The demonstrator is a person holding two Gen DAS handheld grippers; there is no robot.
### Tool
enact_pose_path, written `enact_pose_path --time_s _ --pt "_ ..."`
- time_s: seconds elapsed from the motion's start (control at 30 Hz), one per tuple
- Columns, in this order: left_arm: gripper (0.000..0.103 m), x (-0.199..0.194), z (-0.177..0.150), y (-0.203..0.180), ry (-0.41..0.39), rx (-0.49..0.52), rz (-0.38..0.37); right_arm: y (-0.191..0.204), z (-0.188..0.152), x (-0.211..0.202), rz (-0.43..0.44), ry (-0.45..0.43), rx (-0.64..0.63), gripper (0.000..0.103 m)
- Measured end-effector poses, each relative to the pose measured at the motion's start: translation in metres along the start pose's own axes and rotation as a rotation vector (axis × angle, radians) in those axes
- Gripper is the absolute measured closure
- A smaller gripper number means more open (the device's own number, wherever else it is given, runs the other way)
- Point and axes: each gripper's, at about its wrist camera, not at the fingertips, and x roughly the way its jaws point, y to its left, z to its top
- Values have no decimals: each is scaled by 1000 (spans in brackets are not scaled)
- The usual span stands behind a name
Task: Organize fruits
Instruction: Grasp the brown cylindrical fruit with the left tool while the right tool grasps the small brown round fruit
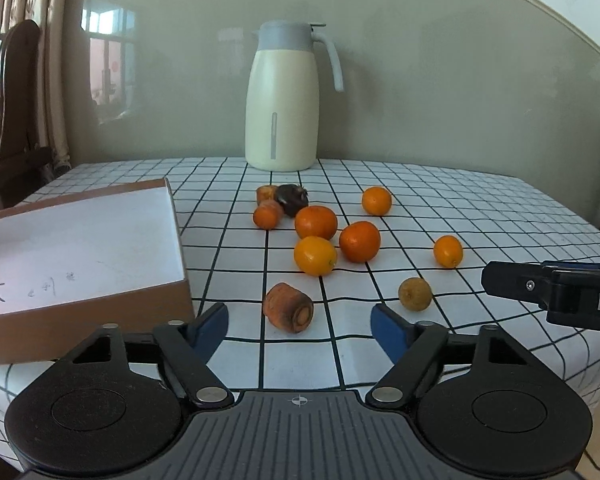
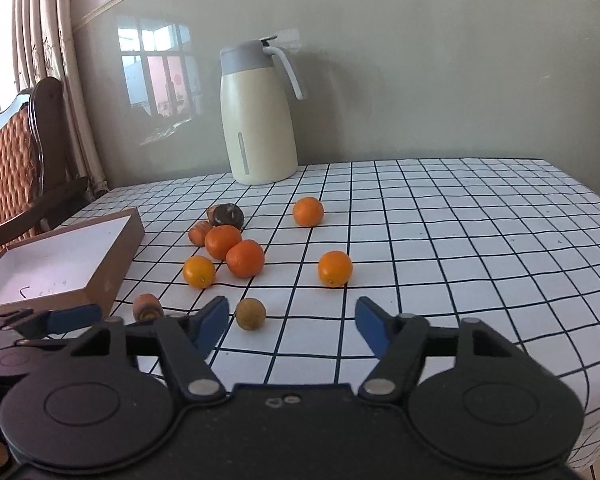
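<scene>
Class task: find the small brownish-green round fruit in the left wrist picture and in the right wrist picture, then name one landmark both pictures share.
Left wrist view: brownish-green fruit lies low and right of centre, right of the carrot stub.
Right wrist view: brownish-green fruit lies low and left of centre, near the left blue fingertip.
Shared landmark: the cream jug by the wall.

soft daylight, window glare on wall (image 2: pixel 160 80), fisheye-bent edges, sharp focus
</scene>
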Motion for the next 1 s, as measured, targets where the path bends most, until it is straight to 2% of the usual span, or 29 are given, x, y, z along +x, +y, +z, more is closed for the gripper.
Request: enact_pose_path --time_s 0.07,0.27,0.4,0.43,0.5,0.57,0.9,1.0 --pt "38 7 0 0 16 -9 3 -1 1 5 6 10 2 51" --pt "38 22 1 3 27 -43 17 1 1 19 25 32 -10 62" --pt "39 31 1 2 33 -54 21 3 2 27 35 39 -4 63" --pt "42 33 0 2 35 -56 23 3 3 29 37 40 -2 63" --pt "59 36 -1 2 32 -62 41 4 4 34 40 43 -4 66" --pt "69 36 -2 4 23 -71 53 5 4 39 41 49 -4 71" --pt "70 34 -5 4 11 -50 48 12 0 54 71 71 3 74" --pt "70 33 -6 4 9 -46 50 12 -2 62 76 88 19 83"
